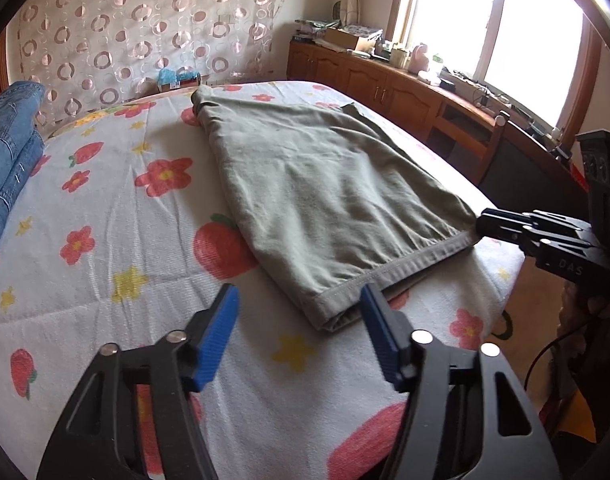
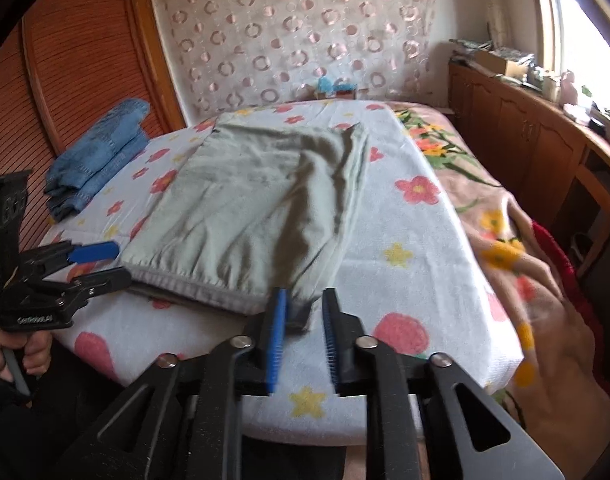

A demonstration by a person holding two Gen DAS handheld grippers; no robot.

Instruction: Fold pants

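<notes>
Bed (image 1: 117,208) carrying green pants (image 1: 325,200), spread flat for folding. Near hem: left gripper (image 1: 301,316) open around one corner; right gripper (image 2: 303,320) slightly open around the other, poised to lift.

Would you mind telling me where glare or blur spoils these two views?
Left wrist view: the window is blown out white, while the green pants stay sharp. Right wrist view: the floral blanket at right is motion-smeared and the pants are slightly soft.
</notes>
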